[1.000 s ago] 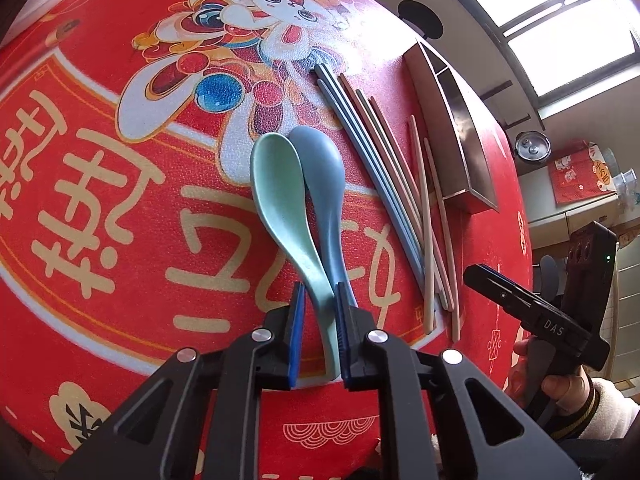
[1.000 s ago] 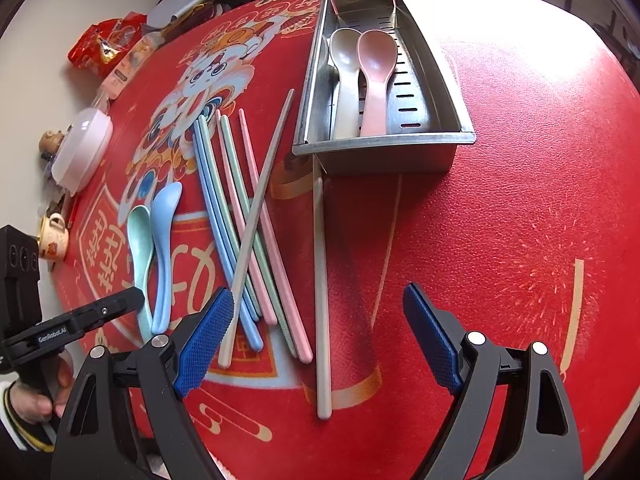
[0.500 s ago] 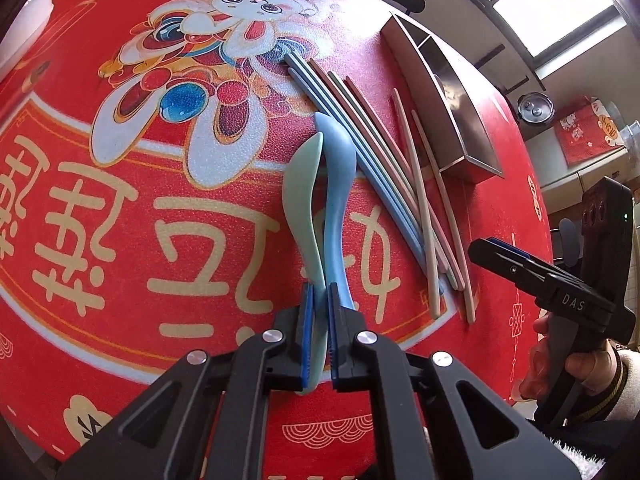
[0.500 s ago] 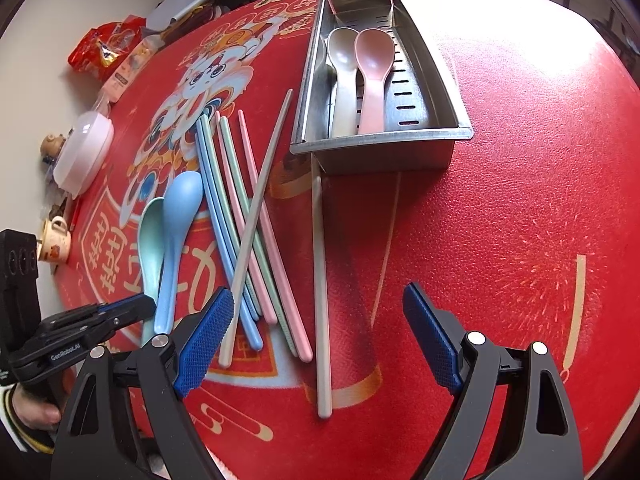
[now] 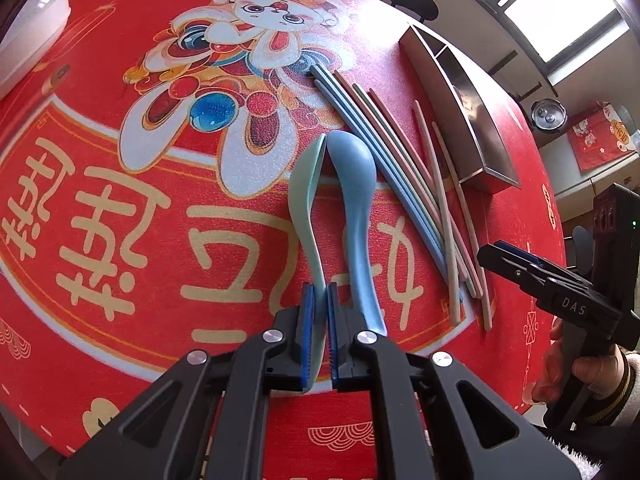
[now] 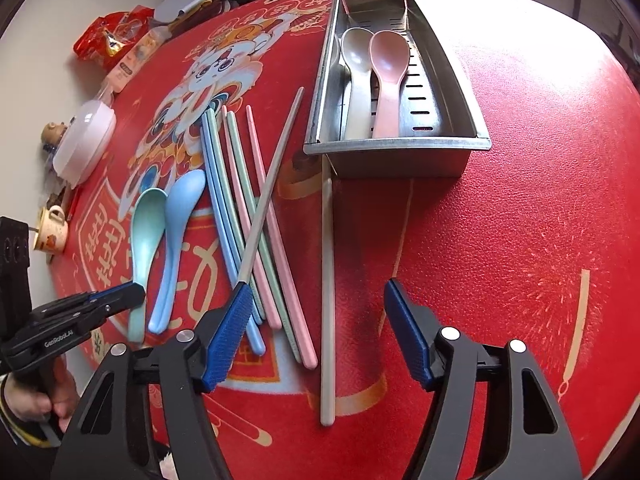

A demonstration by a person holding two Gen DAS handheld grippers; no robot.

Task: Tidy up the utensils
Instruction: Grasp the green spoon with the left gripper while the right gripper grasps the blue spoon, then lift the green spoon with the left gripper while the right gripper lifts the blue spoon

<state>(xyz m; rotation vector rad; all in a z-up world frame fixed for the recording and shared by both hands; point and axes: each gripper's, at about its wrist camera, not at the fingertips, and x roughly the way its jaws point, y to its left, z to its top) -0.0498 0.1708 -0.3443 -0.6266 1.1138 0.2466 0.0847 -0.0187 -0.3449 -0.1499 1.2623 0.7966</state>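
My left gripper (image 5: pixel 319 334) is shut on the handle of a mint-green spoon (image 5: pixel 306 196), which is tipped on its side; it also shows in the right wrist view (image 6: pixel 145 232). A light blue spoon (image 5: pixel 356 204) lies beside it on the red mat. Several coloured chopsticks (image 6: pixel 248 216) lie fanned to the right of the spoons. A steel tray (image 6: pixel 440 148) holds a beige spoon (image 6: pixel 356 76) and a pink spoon (image 6: pixel 386 76). My right gripper (image 6: pixel 316 336) is open and empty, over the near ends of the chopsticks.
A beige chopstick (image 6: pixel 327 300) lies alone below the tray. A white lidded dish (image 6: pixel 82 142), a small mug (image 6: pixel 50 232) and snack packets (image 6: pixel 110 40) stand along the table's left edge. The table edge runs close behind both grippers.
My left gripper has closed on the green spoon's handle and turned it onto its side. The blue spoon was nudged to the right. The right gripper has held still.
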